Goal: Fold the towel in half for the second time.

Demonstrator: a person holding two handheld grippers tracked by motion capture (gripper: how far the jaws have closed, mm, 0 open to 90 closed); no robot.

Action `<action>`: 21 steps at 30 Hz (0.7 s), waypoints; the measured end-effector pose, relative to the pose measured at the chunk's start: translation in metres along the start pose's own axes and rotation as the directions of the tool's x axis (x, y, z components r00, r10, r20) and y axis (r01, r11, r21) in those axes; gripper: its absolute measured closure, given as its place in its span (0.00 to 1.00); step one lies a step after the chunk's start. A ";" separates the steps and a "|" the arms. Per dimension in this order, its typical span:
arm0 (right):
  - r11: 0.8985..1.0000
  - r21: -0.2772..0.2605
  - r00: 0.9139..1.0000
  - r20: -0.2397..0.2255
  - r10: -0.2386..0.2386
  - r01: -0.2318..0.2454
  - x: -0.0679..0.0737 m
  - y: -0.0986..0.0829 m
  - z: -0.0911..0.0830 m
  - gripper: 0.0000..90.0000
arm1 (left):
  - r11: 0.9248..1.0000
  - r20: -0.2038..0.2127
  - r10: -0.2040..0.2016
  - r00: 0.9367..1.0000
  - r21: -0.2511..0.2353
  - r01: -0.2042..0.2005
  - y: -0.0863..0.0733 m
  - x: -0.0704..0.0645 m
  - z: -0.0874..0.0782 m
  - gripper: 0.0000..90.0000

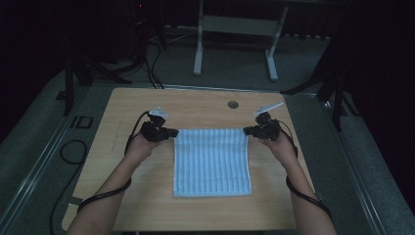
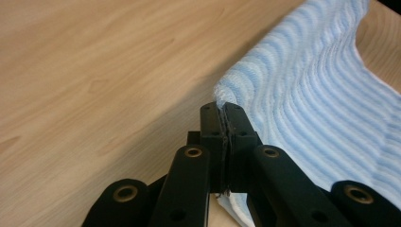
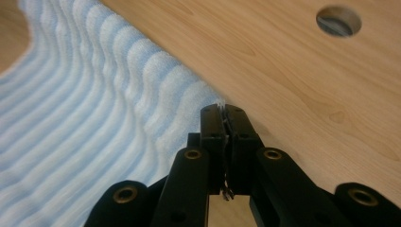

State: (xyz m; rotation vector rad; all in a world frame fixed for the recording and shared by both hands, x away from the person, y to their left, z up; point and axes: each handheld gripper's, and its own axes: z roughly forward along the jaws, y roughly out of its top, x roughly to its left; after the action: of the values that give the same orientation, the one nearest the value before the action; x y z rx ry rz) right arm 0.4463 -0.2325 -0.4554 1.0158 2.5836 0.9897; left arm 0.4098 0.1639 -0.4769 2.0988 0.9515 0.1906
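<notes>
Forearms come in from the bottom of the high view, one at each side, with a black cable trailing back along each. Between them a blue-and-white striped towel (image 1: 211,161) lies spread on the wooden counter (image 1: 132,196), roughly in the middle, its near edge flat and square to the person.

Left gripper (image 1: 169,132) sits at the towel's far left corner. In the left gripper view its fingers (image 2: 210,125) are pressed together with the fringed corner of the towel (image 2: 307,104) pinched between them; the cloth rises slightly at that corner and falls away in ripples to the right.

Right gripper (image 1: 247,130) sits at the far right corner, level with the other one. In the right gripper view its fingers (image 3: 236,127) are likewise closed on the towel (image 3: 85,123), a thin sliver of cloth showing in the seam between them, and the striped fabric runs off to the left in soft waves. A round cable hole (image 3: 338,21) in the counter shows beyond it; in the high view the same hole (image 1: 233,104) lies past the towel's far edge, well apart from both grippers.

Behind the counter, on the grey floor, stand the white legs of another table (image 1: 235,29), with dark cables beside them.
</notes>
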 end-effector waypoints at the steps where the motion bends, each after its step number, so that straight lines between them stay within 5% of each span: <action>1: 1.000 -0.012 1.000 -0.004 -0.007 0.007 0.003 -0.002 -0.005 0.97 | 1.000 0.003 0.007 1.000 -0.007 -0.007 -0.002 -0.005 -0.004 0.97; 12: 0.995 -0.080 0.998 -0.031 -0.061 0.058 0.046 -0.044 -0.043 0.97 | 0.996 0.025 0.089 0.996 -0.023 -0.088 -0.036 -0.056 -0.037 0.97; 16: 0.994 -0.068 0.995 -0.030 -0.091 0.089 0.062 -0.059 -0.048 0.97 | 0.995 0.042 0.101 0.994 -0.021 -0.100 -0.050 -0.072 -0.041 0.97; 21: 0.994 -0.083 0.996 -0.052 -0.072 0.068 0.074 -0.078 -0.056 0.97 | 0.996 0.059 0.093 0.994 -0.020 -0.092 -0.068 -0.085 -0.046 0.97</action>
State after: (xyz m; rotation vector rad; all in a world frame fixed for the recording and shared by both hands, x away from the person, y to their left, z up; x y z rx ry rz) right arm 0.3268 -0.2549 -0.4593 0.8838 2.5802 1.1092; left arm 0.2916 0.1604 -0.4806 2.1223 0.8153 0.1811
